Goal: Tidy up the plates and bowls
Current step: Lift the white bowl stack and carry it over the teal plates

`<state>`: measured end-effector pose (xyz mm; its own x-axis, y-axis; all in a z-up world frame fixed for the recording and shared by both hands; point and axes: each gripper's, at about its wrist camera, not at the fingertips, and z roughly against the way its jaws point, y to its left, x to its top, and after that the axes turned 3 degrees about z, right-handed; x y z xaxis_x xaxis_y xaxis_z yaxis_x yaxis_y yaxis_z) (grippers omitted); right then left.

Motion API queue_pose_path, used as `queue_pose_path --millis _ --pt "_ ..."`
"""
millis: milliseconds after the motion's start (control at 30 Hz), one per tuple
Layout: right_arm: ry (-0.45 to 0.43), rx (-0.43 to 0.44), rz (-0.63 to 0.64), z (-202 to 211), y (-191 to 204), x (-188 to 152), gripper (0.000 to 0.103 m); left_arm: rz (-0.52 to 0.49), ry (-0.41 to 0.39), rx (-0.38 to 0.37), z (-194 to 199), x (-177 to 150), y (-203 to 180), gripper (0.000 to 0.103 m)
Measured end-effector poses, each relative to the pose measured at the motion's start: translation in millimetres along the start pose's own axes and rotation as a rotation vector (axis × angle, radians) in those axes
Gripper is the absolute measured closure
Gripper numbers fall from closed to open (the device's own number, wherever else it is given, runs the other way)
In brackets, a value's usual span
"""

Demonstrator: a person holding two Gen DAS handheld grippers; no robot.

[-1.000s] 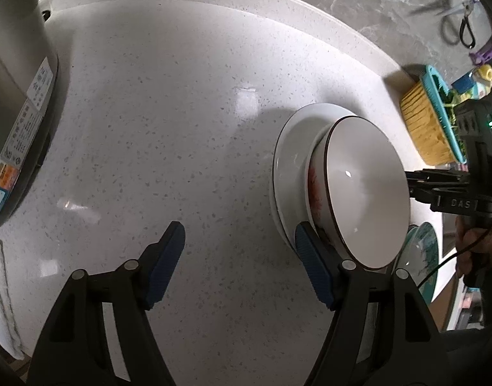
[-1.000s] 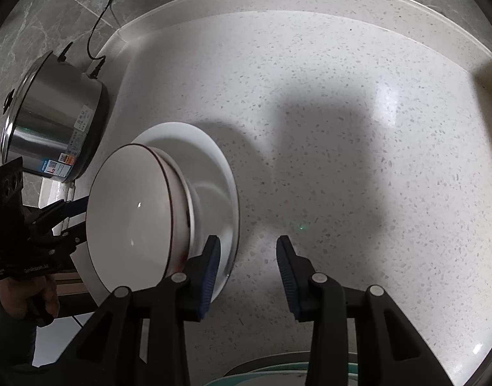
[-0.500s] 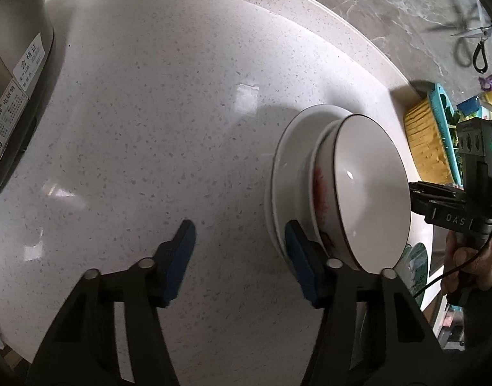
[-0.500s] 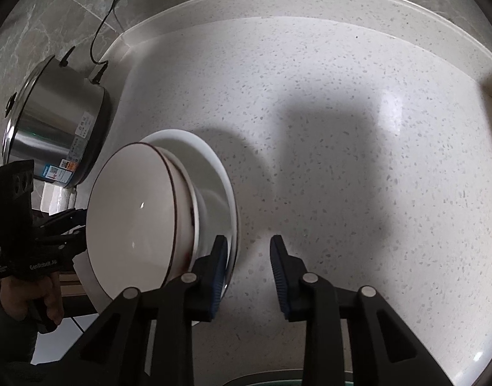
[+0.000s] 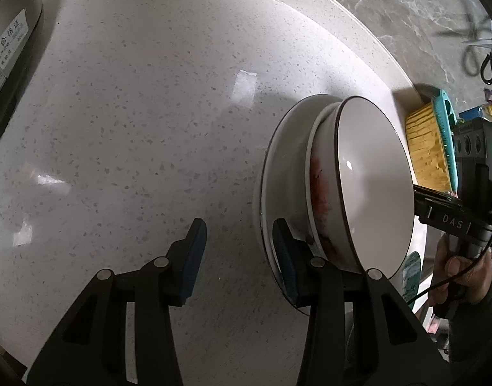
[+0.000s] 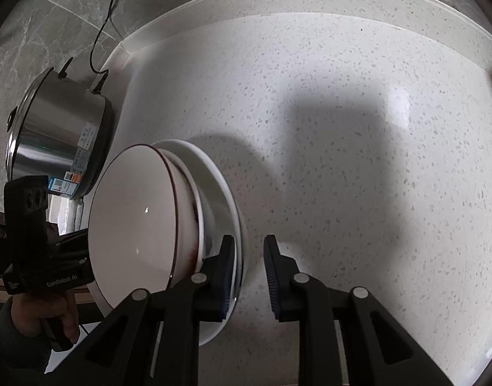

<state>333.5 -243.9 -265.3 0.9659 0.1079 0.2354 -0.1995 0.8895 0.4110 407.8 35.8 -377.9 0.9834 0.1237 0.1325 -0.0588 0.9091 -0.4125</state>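
Stack: white plate (image 5: 279, 160) under two nested bowls (image 5: 371, 173), resting on the speckled counter (image 5: 133, 112)
Left gripper (image 5: 236, 254): your jaws are closing around the plate's left rim, not yet pressing
Right gripper (image 6: 249, 273): your jaws are closing narrow around the plate's right rim, no firm pinch
Pot (image 6: 53, 135): left of the plate

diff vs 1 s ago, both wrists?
Both sets of jaws have narrowed and are closing. The left gripper has dropped closer to the counter; its jaws straddle the near edge of the white plate. The right gripper straddles the plate's opposite rim, barely moved. Neither clearly grips yet. Unchanged: the bowl stacked on the plate, the steel pot.
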Motion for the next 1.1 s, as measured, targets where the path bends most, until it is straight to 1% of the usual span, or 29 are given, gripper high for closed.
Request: queue_pose_path --millis 167,233,267,333,400,467,567,667,767,933,1000,1100 --pt "0.01 0.014 0.007 -5 -1 1 0.081 -0.012 -0.008 -0.022 -9 3 -2 0.063" --pt "0.002 0.019 0.013 -5 0 -1 0.084 -0.032 -0.014 -0.034 -8 2 0 0.073" --pt "0.004 0.03 0.017 -6 2 -1 0.087 -0.042 -0.015 -0.036 -9 3 -3 0.074" --pt "-0.002 0.023 0.026 -6 3 -1 0.087 -0.059 -0.02 -0.035 -10 3 -9 0.083" --pt "-0.007 0.023 0.028 -6 3 -2 0.088 -0.082 -0.025 -0.044 -11 4 -15 0.088" --pt "-0.012 0.017 0.026 -5 4 -3 0.089 -0.106 -0.039 -0.018 -12 4 -22 0.089" --pt "-0.019 0.009 0.024 -4 5 -4 0.09 -0.116 -0.049 -0.013 -14 5 -26 0.09" --pt "-0.03 0.002 0.016 -4 6 -5 0.09 -0.162 -0.055 0.024 -13 4 -32 0.09" --pt "-0.054 -0.009 -0.006 -2 5 -4 0.09 -0.156 -0.052 0.016 -13 3 -33 0.09" --pt "-0.066 -0.024 -0.019 1 7 -4 0.09 -0.158 -0.048 0.015 -16 5 -41 0.091" --pt "-0.069 -0.026 -0.021 3 7 -3 0.091 -0.158 -0.048 0.011 -10 3 -32 0.091" --pt "-0.072 -0.031 -0.028 6 7 -3 0.091 -0.166 -0.046 0.008 -4 6 -31 0.09"
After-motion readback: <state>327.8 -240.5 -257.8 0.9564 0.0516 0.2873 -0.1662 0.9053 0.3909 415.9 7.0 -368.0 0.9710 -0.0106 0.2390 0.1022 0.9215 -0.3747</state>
